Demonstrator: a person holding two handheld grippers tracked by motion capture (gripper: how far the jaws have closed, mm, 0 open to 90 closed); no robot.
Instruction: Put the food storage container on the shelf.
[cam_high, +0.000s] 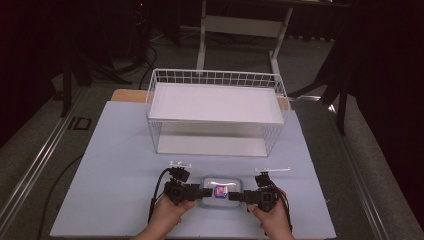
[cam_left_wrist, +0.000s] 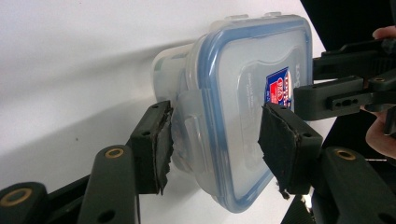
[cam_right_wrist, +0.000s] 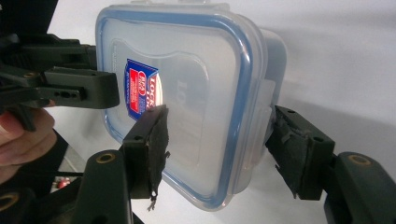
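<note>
Facing inward from both ends | left claw (cam_high: 204, 191) wide astride container (cam_high: 220, 192) latch | right claw (cam_high: 236, 196) wide, likewise

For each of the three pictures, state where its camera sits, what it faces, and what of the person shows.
High view: above the person's side, facing forward and down on table, wire basket; both hands.
Left gripper view: on left gripper, facing container; fingers at right edge.
Right gripper view: on right gripper; hand at left.
All share the container.
</note>
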